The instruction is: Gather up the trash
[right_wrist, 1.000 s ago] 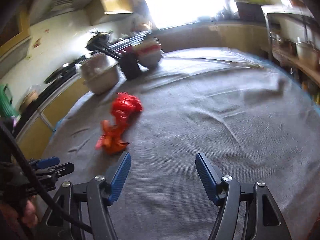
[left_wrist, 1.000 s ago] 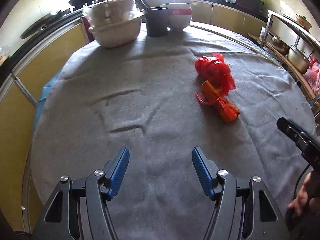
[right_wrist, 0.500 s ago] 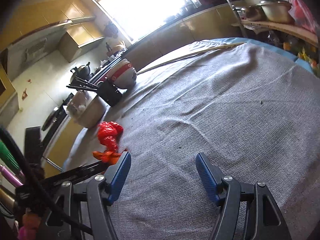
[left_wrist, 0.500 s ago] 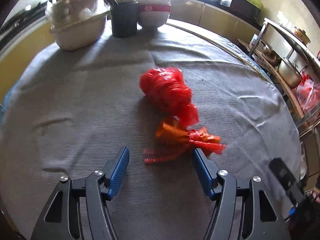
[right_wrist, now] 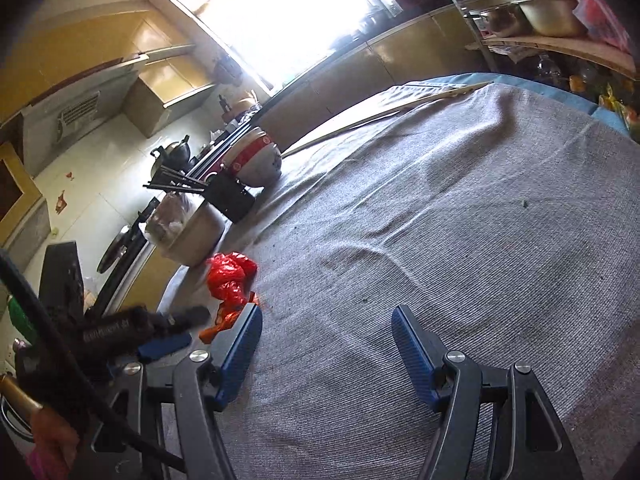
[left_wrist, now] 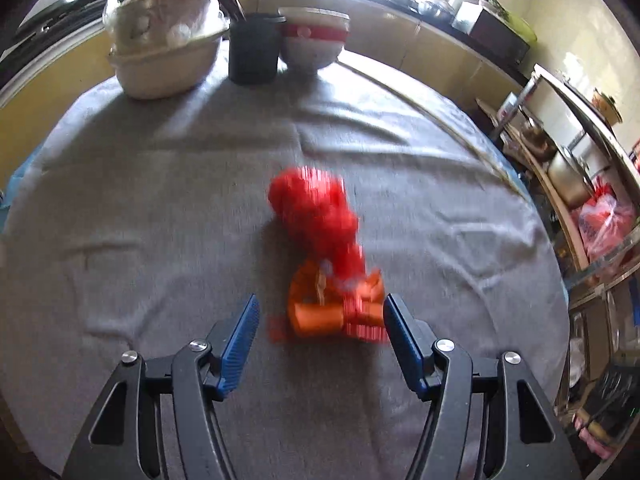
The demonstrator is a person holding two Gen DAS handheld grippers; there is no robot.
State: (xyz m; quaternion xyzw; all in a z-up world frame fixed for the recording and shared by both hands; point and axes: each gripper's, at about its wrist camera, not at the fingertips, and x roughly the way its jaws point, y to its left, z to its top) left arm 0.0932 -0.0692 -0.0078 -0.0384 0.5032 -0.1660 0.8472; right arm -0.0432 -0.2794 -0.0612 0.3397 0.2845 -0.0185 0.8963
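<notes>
Here the crumpled orange plastic wrapper (left_wrist: 334, 308) lies on the grey cloth-covered table (left_wrist: 160, 208), crosswise between the wide, empty left gripper (left_wrist: 319, 322) tips, its right end nearly touching one pad. The right gripper (right_wrist: 326, 330), also spread empty, hovers farther off.

Red bag (left_wrist: 316, 212) and orange wrapper (left_wrist: 332, 304): smeared by motion blur in left wrist view; partly hidden behind a blue finger (right_wrist: 240, 344) in right wrist view.
</notes>
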